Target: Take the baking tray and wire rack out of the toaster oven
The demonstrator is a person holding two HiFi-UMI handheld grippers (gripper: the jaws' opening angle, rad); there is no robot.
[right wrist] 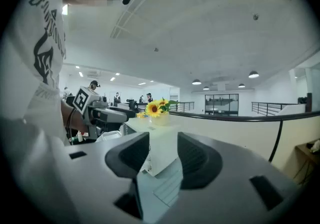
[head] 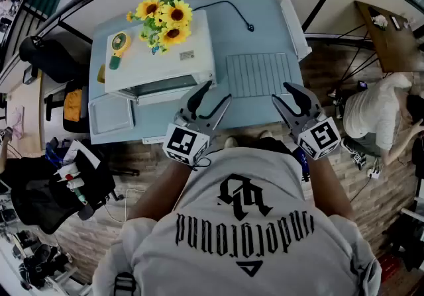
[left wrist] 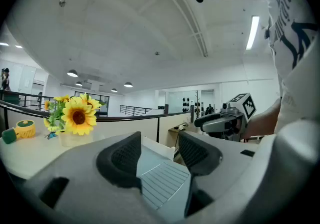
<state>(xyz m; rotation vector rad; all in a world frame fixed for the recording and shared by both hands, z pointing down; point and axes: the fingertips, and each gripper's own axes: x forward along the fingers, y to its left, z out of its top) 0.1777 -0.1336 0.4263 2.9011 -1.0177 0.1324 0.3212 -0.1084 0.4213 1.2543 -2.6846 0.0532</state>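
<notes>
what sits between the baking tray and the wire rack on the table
The white toaster oven, with sunflowers on top, stands between the baking tray and the wire rack; the head view shows it.

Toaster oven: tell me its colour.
The toaster oven is white, clearest in the head view.

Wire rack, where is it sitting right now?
In the head view the wire rack lies flat on the blue table, directly to the right of the white toaster oven and outside it.
</notes>
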